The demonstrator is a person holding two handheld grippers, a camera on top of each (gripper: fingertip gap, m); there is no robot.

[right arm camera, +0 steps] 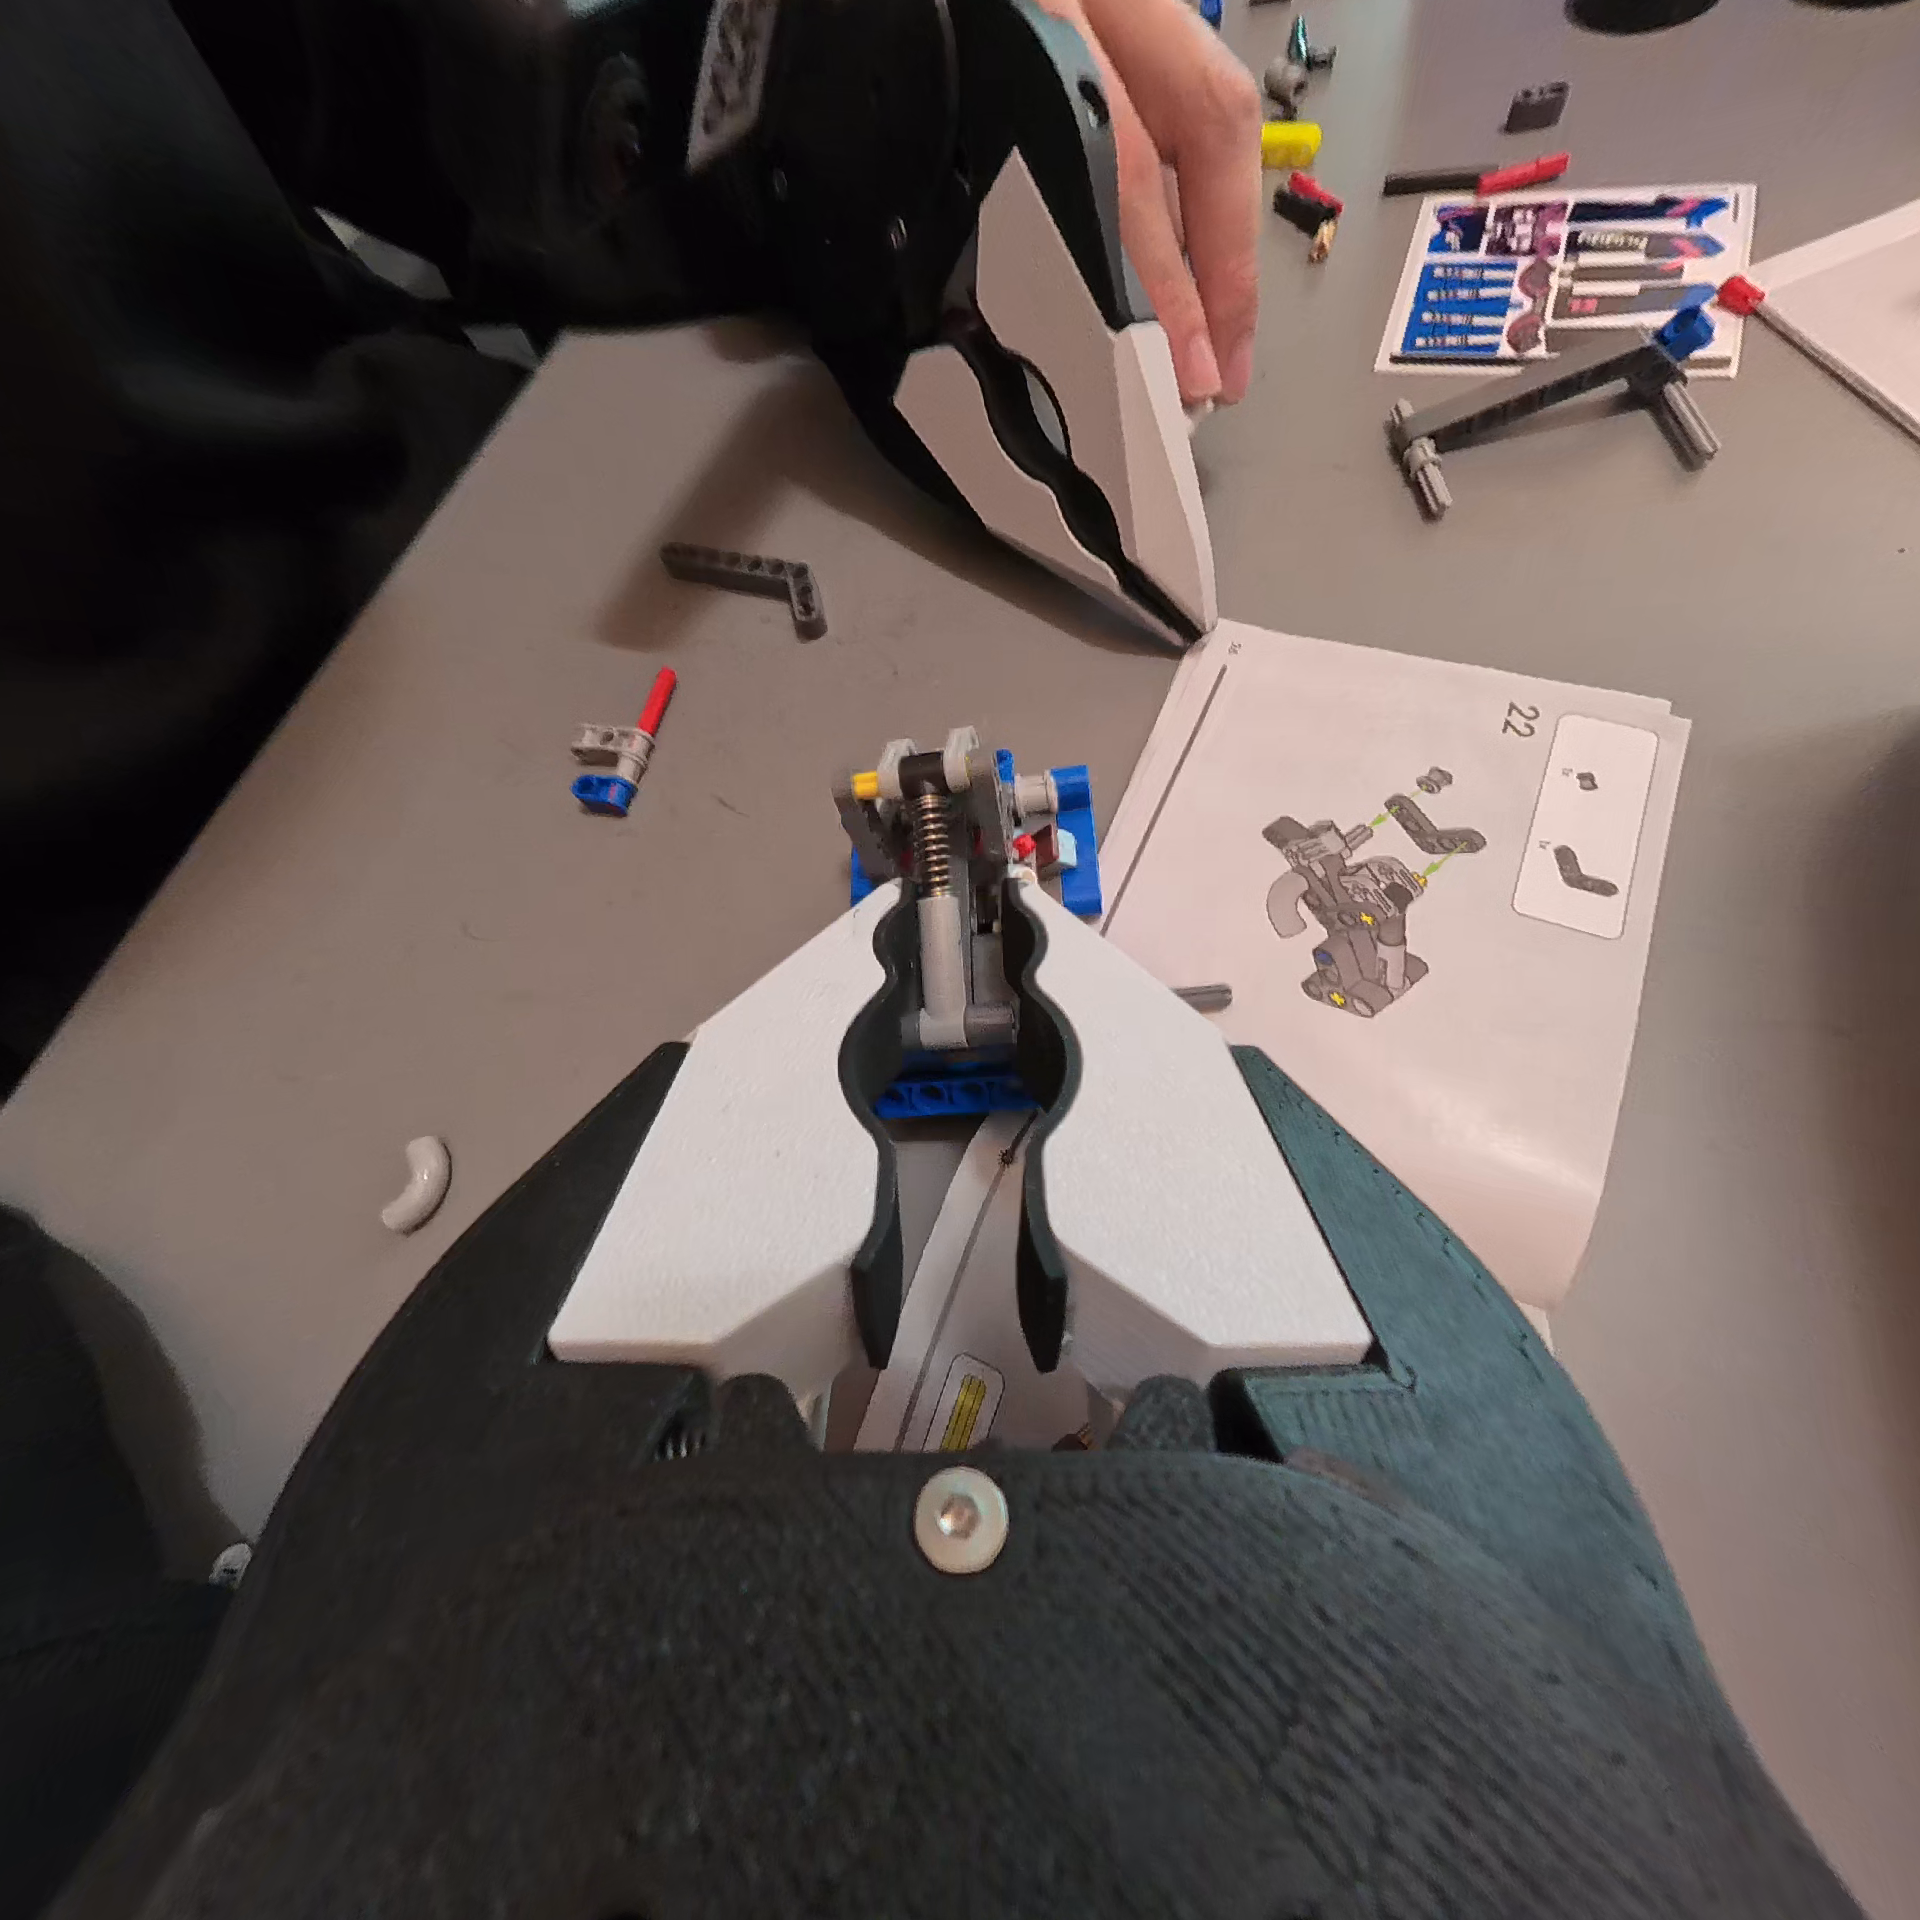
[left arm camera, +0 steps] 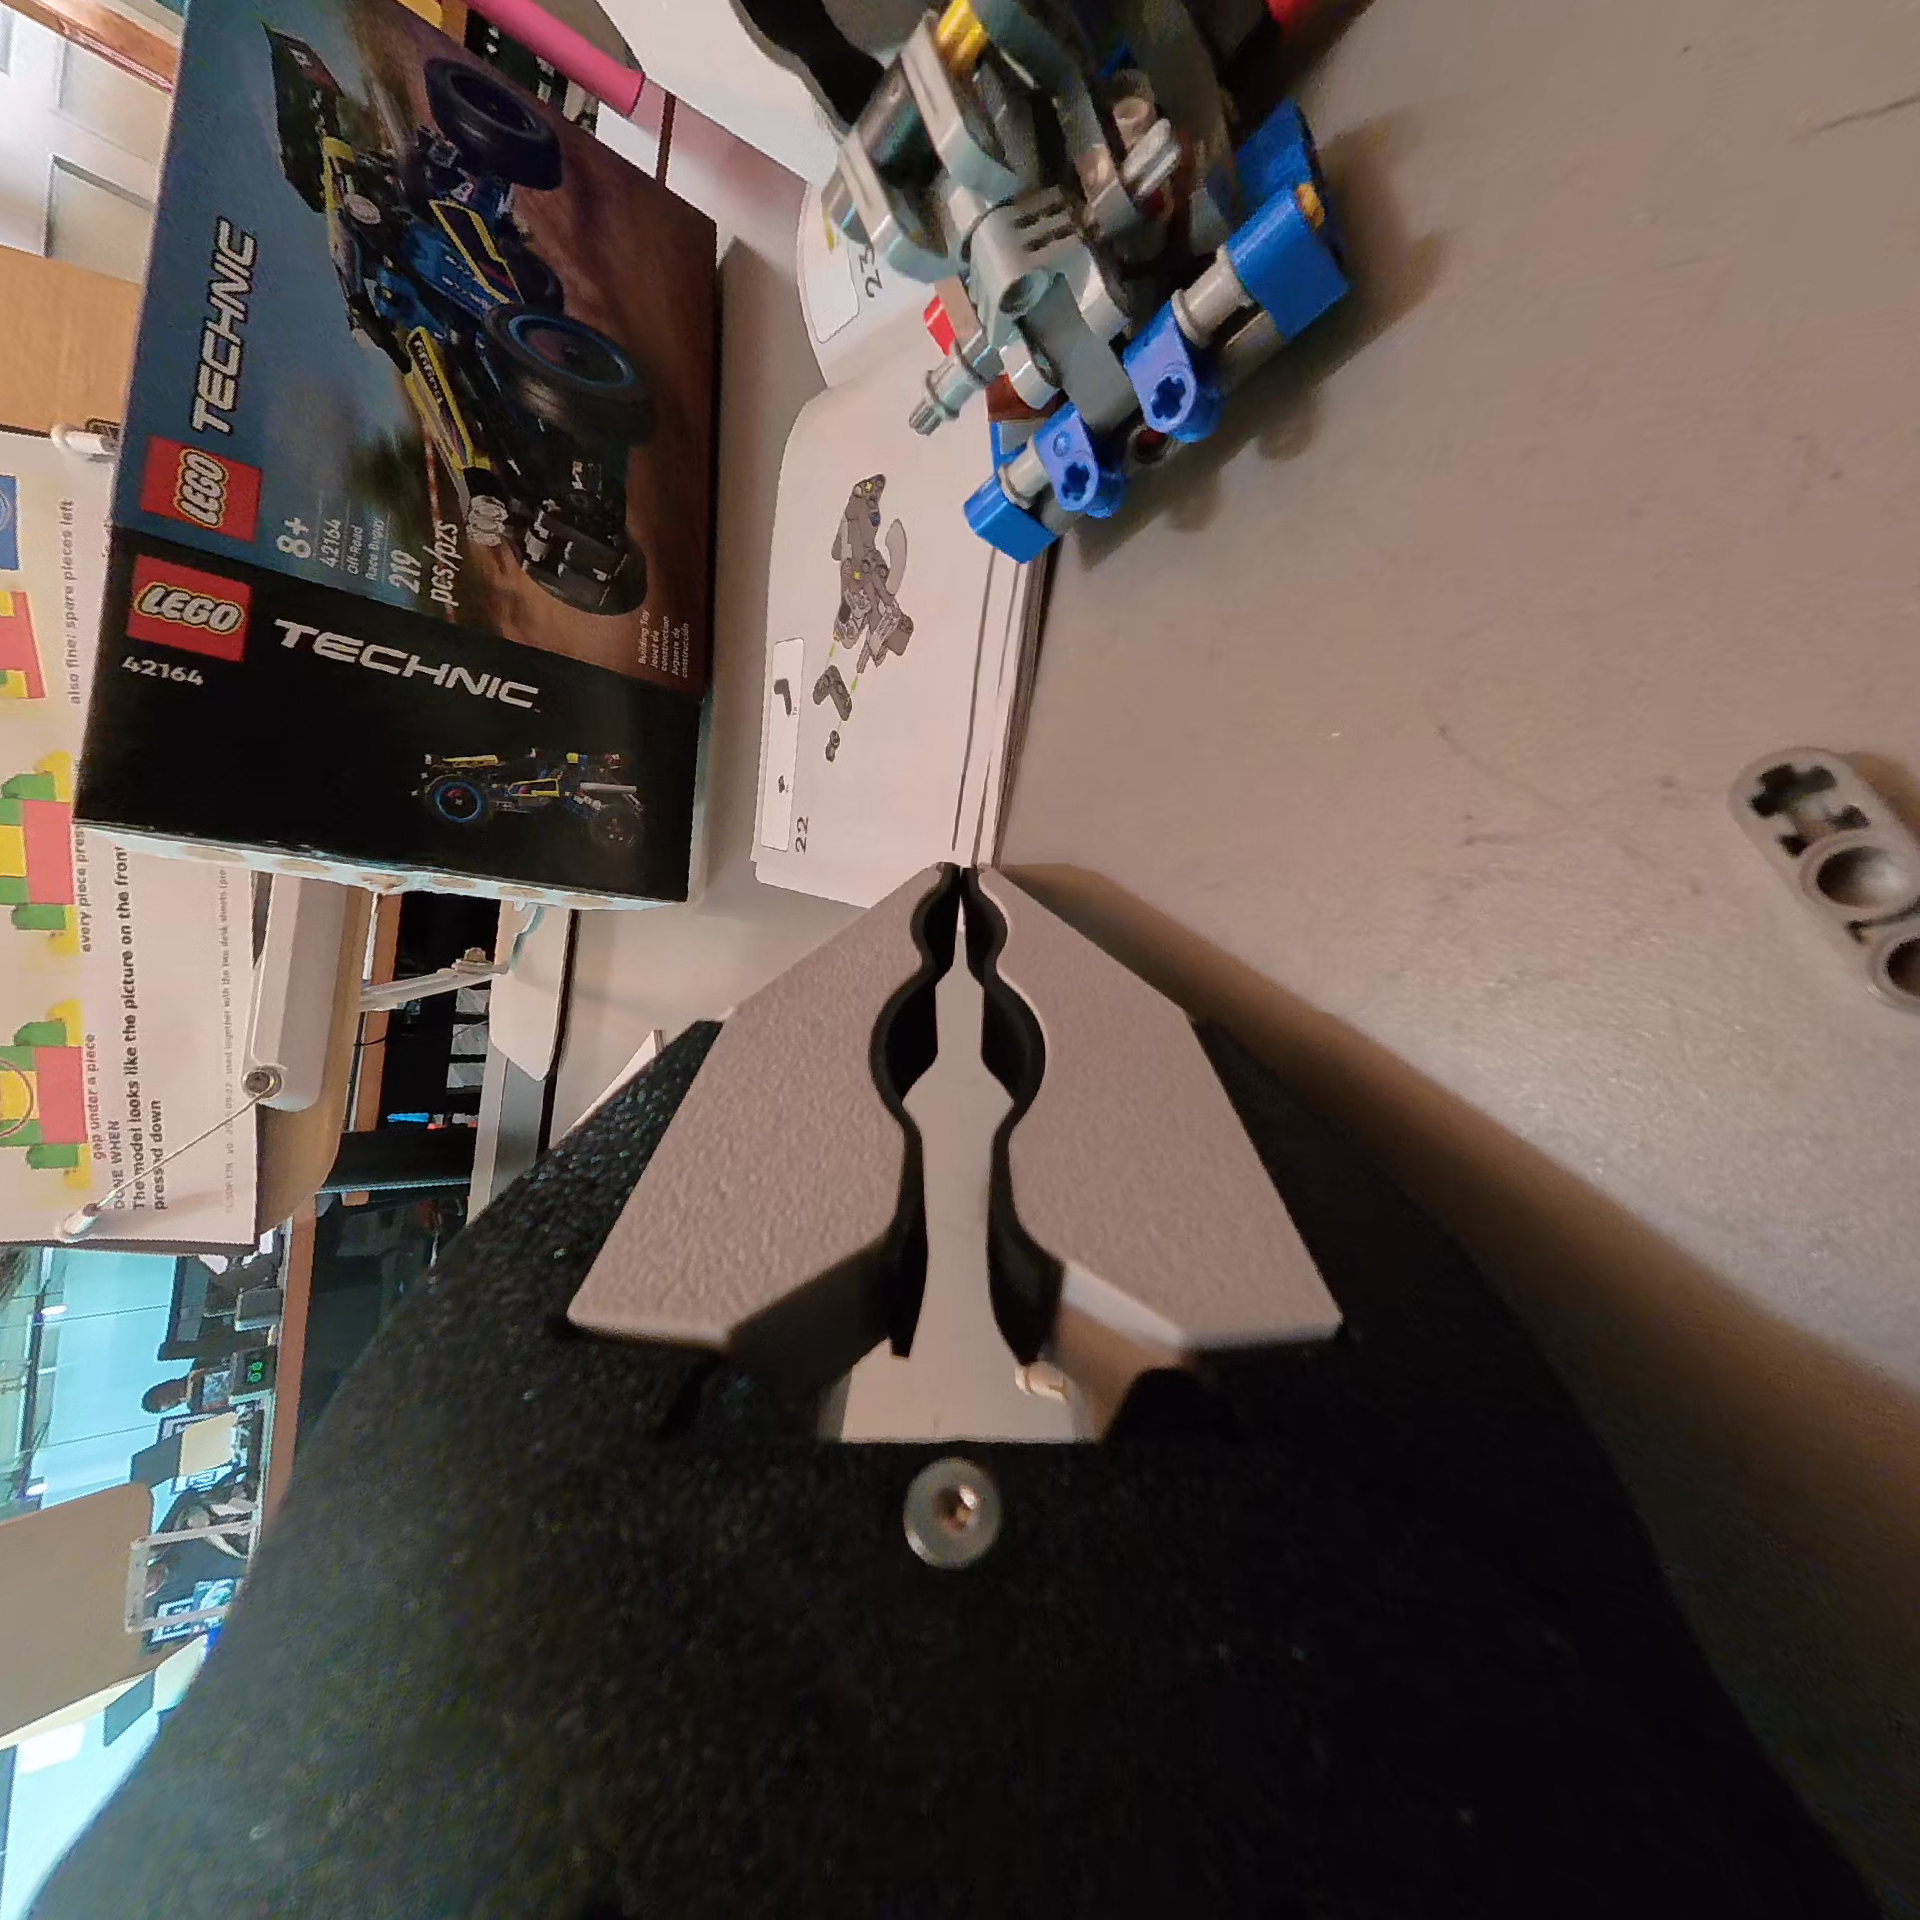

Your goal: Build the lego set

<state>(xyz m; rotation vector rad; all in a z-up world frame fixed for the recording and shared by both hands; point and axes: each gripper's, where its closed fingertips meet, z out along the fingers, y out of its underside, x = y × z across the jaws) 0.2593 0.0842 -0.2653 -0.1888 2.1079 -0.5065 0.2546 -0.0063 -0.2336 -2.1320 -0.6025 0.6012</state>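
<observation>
Grey-and-blue brick model point(right arm camera: 930, 821) stands on the surface point(right arm camera: 364, 935) just beside the open instruction booklet point(right arm camera: 1351, 1091), at its near-left edge. The right tongs point(right arm camera: 954, 894) reach around it at a narrow setting: the model's sprung strut and a grey beam lie between the two fingers. Whether the pads actually press on them cannot be told.

The left tongs point(right arm camera: 1195, 623) are closed tip to tip with nothing between them. Their point rests at the booklet's far-left corner. A hand point(right arm camera: 1184, 208) shows beside their housing.

Counted about the booklet:
- one model
- two tongs
- one dark L-shaped beam point(right arm camera: 743, 582) and one small red, grey and blue pin piece point(right arm camera: 613, 748), both to its left
- one white curved piece point(right arm camera: 416, 1179), left and nearer the camera
- one sticker sheet point(right arm camera: 1558, 281) beyond it, with one long grey beam assembly point(right arm camera: 1538, 410) lying partly on the sheet
- one yellow piece point(right arm camera: 1288, 140) farther off still

From the left wrist view, one printed toy box point(left arm camera: 416, 520) stands propped just past the booklet. One loose grey beam with holes point(left arm camera: 1839, 873) lies well apart from it on the bare surface.
</observation>
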